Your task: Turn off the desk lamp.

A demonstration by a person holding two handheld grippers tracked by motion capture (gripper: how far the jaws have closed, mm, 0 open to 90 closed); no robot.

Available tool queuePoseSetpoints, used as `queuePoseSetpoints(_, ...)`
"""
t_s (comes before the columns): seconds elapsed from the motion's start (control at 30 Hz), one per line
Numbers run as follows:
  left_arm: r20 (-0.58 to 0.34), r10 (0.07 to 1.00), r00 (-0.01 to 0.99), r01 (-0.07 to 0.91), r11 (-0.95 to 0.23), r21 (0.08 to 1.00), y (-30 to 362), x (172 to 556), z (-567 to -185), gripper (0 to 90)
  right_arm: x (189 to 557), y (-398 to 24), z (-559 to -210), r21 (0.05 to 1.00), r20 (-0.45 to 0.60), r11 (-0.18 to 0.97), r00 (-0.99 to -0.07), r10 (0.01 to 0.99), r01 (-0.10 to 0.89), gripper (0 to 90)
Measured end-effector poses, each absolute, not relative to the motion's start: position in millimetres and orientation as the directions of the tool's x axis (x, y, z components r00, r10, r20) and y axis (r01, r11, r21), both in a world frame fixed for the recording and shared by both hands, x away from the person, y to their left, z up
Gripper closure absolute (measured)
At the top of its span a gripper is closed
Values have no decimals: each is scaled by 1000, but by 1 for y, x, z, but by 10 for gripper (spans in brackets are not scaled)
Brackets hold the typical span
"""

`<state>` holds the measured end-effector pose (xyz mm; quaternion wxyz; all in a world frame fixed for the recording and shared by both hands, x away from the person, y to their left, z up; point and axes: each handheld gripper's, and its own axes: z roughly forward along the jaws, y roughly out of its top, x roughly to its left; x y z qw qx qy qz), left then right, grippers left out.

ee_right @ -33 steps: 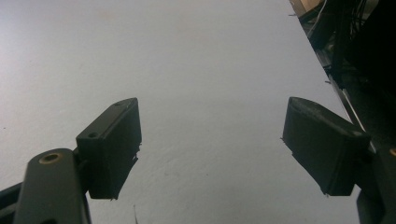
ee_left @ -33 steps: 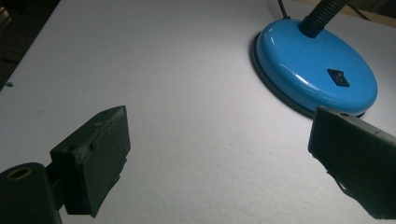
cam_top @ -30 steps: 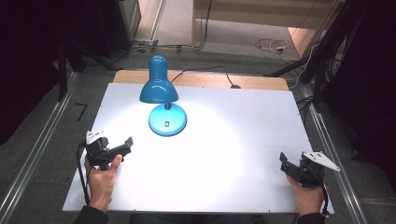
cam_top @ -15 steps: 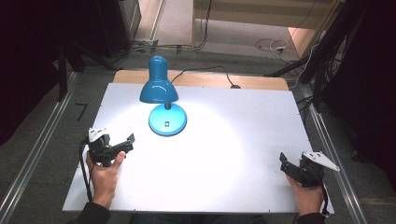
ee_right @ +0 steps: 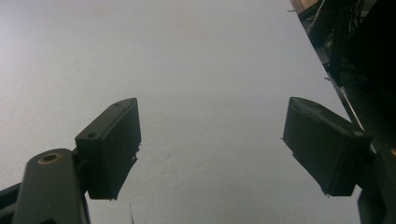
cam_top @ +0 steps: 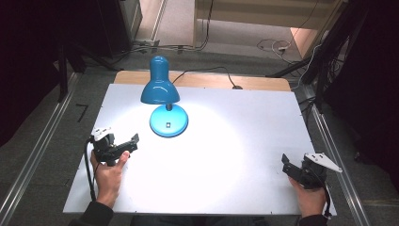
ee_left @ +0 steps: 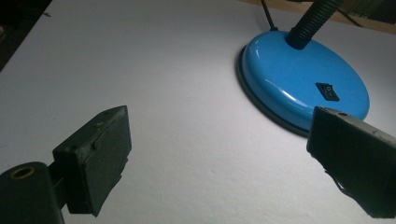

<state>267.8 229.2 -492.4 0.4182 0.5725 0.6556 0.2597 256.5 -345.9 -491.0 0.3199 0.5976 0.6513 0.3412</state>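
Left tongs (ee_left: pixel 219 154) apart, right tongs (ee_right: pixel 212 149) apart, glossy round blue lamp base (ee_left: pixel 299 88), matte white table (cam_top: pixel 235 155)

Lamp (ee_left: pixel 303 79) neck and shade beyond frame's top edge.

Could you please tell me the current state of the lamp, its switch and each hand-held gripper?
Blue desk lamp: upright, lit, casting a bright pool on the white table.
Rocker switch: on the lamp base, untouched; its position is too small to tell.
Left hand-held gripper: open, empty, pointed at the lamp base.
Right hand-held gripper: open, empty, over bare table.
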Motion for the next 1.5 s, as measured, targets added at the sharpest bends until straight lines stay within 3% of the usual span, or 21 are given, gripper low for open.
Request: queuePoseSetpoints(1.5, -244, 966, 79, 541, 164, 825, 197, 298, -488, 123, 259, -345, -492, 817, -2, 55, -93, 996, 573, 140)
